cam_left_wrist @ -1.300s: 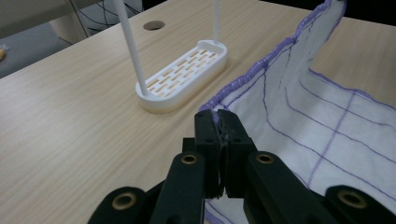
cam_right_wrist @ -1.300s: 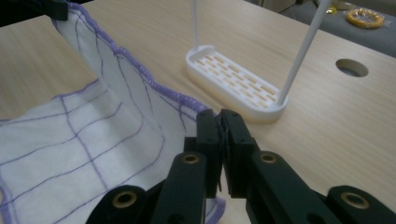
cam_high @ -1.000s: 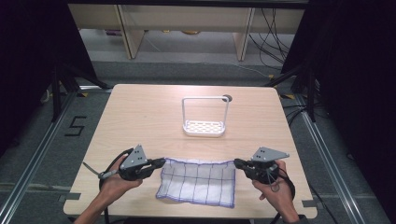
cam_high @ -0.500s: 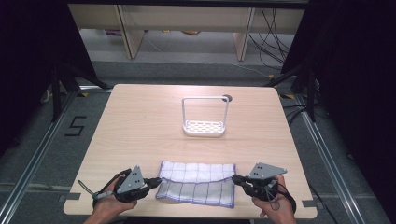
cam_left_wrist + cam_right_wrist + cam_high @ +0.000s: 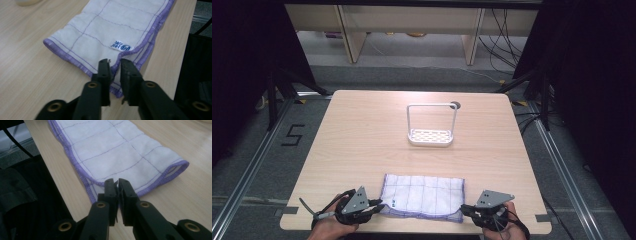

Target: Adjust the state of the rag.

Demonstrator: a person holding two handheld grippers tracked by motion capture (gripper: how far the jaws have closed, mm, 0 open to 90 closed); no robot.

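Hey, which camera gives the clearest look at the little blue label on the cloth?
The left gripper view: the label sits sharp and close on the cloth, just beyond the jaws. The high view shows it as a tiny blue speck. In the right gripper view I can't make it out.

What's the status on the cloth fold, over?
Left gripper jaws just opening, cloth corner loose between them. Right gripper pinching near corner. Cloth folded, near edge. Rack well clear.

I see a white cloth [image 5: 423, 196] with a thin purple grid and a purple hem, plus a small white tag printed in blue. My fingers [image 5: 103, 72] are black. The table [image 5: 362, 135] is pale wood-grain; the rack [image 5: 431, 125] is white.
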